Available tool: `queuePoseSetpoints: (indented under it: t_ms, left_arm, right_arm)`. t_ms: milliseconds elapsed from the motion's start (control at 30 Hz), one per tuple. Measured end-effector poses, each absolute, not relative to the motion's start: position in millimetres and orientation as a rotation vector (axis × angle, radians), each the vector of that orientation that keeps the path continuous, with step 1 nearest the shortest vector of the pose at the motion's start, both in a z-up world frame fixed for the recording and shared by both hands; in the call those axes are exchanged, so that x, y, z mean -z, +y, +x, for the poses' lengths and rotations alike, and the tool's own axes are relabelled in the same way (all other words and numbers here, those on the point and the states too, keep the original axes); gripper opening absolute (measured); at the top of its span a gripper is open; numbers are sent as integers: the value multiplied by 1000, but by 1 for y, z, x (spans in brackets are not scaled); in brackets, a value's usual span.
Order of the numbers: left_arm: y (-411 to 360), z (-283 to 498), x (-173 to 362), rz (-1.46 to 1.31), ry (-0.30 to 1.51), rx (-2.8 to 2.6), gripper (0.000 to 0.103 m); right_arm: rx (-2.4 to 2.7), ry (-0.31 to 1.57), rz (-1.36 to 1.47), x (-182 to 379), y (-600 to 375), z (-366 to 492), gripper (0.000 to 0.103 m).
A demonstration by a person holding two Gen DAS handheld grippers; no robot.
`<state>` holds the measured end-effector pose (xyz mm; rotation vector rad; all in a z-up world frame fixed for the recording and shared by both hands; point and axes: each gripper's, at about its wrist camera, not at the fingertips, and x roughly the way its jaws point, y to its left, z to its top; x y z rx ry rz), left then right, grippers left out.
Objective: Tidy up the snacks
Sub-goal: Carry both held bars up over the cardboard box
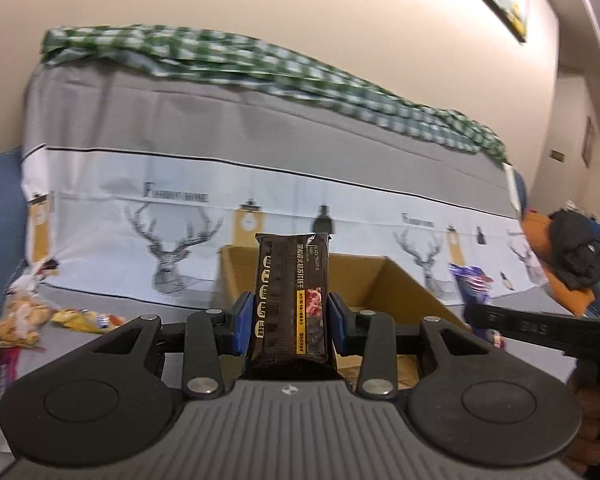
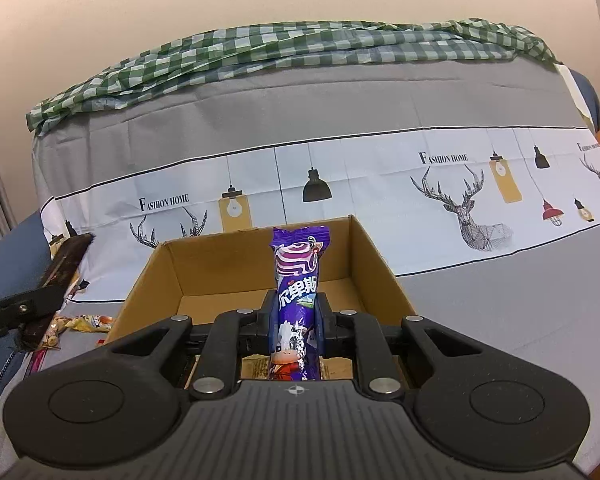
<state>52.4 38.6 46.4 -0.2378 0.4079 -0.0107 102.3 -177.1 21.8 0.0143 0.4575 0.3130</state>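
Both your claws are loaded: left gripper (image 1: 287,322) clamps the black cracker pack (image 1: 291,296), right gripper (image 2: 296,322) pinches the purple snack (image 2: 297,300), so next up is probably releasing both into the cardboard box (image 2: 374,268).

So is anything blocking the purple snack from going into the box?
Nothing visible is. The right tongs hold the purple snack upright over the near edge of the open cardboard box, and the box floor beyond it looks bare.
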Motion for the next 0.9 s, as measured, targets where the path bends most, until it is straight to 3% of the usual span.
queuePoseSetpoints:
  t_ms: [900]
  left_arm:
    - [11,56,-38,-187,401,124,43]
  right_arm:
    - [-331,455,-12,-21,-171,107,18]
